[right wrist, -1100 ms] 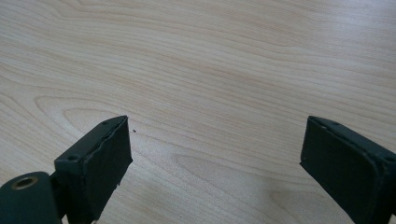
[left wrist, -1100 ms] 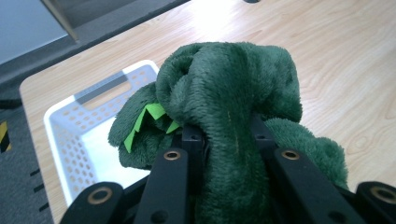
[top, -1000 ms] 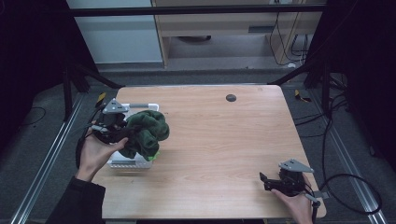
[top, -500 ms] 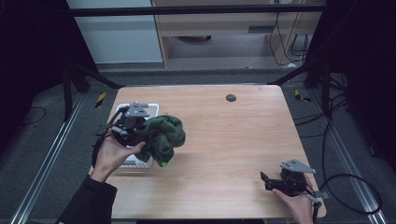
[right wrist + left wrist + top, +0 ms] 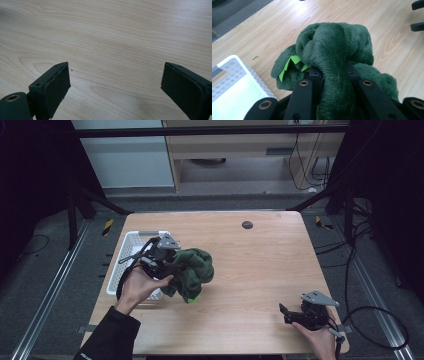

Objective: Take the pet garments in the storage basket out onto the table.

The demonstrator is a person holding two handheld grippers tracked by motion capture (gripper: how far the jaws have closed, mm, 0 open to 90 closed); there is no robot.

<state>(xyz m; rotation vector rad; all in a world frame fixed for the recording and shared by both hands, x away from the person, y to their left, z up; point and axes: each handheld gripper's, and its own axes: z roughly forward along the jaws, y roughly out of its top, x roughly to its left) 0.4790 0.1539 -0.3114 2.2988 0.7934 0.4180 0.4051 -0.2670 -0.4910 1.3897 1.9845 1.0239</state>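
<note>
Left gripper (image 5: 167,265) clamped on green plush toy (image 5: 192,272), which has moved right out of the white basket (image 5: 127,251) and now hangs over bare table (image 5: 260,265) just beside it; looks like a transfer under way. Right gripper (image 5: 286,314) idle near right, jaws apart

Light: we see the table (image 5: 260,270) evenly lit, surroundings beyond it dark | Shadows: soft, faint | Focus: near jaws blurred above the table | Glare: slight sheen.
</note>
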